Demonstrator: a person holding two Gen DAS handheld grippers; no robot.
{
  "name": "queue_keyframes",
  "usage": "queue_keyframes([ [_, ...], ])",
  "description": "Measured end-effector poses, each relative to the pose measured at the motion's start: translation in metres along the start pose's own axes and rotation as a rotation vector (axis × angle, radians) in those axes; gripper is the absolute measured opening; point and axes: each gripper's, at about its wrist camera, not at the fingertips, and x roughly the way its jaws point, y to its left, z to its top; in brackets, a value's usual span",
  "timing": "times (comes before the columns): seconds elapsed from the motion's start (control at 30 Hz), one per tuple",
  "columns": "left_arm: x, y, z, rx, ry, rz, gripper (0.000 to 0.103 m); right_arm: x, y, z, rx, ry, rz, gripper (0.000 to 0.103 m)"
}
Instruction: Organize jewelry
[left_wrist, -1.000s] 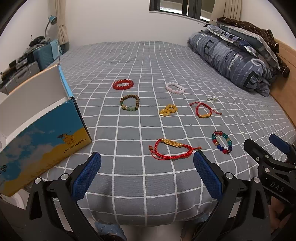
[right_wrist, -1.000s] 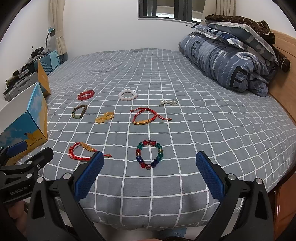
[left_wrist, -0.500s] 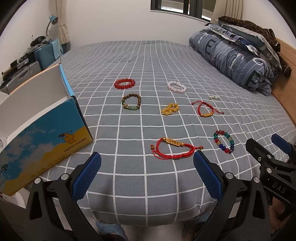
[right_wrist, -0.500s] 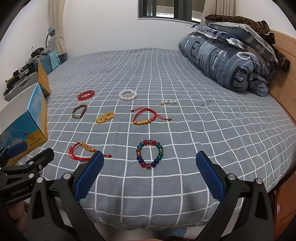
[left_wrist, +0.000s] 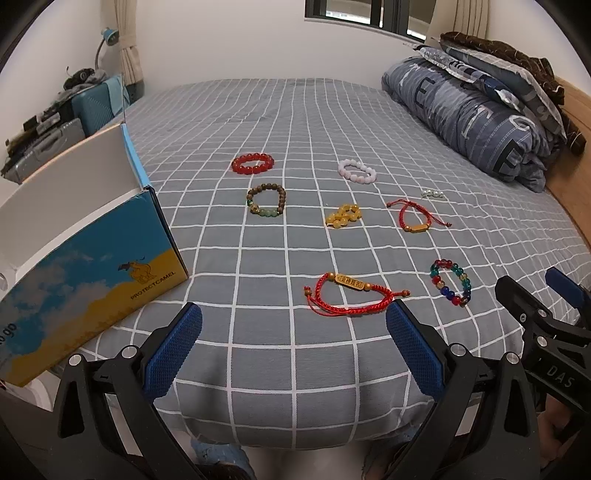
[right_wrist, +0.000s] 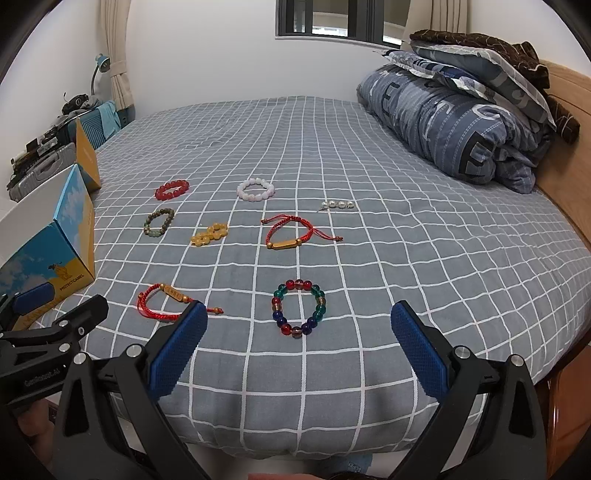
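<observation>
Several bracelets lie on a grey checked bed (left_wrist: 295, 110). Nearest are a red cord bracelet with a gold plate (left_wrist: 351, 295) (right_wrist: 162, 301) and a multicoloured bead bracelet (left_wrist: 450, 282) (right_wrist: 299, 308). Farther back lie a red bead bracelet (left_wrist: 253, 163), a brown-green one (left_wrist: 266, 201), a yellow bead cluster (left_wrist: 342, 216), a white one (left_wrist: 357, 170), a second red cord bracelet (left_wrist: 415, 218) and small pearls (left_wrist: 433, 193). An open blue-and-yellow box (left_wrist: 92, 273) stands at the left. My left gripper (left_wrist: 293, 338) and right gripper (right_wrist: 299, 336) are open and empty at the bed's near edge.
A folded blue quilt and pillows (left_wrist: 480, 107) are stacked at the right by the wooden headboard (right_wrist: 565, 155). Suitcases and clutter (left_wrist: 55, 122) stand beyond the bed's left side. The bed's near edge drops off just under both grippers.
The left gripper has edged slightly forward and right, so the bracelets sit a little lower and nearer in its view. The right gripper has barely moved. Both stay open.
</observation>
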Motion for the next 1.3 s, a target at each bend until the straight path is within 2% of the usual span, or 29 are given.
queue_keyframes([
  [0.67, -0.0083, -0.0048, -0.0003, 0.027, -0.026, 0.028, 0.097, 0.0003, -0.0017, 0.0, 0.002, 0.002, -0.005, 0.096],
  [1.3, -0.0099, -0.0038, 0.0012, 0.017, -0.021, 0.015, 0.097, -0.0005, -0.0028, 0.0, -0.002, 0.001, -0.008, 0.096],
])
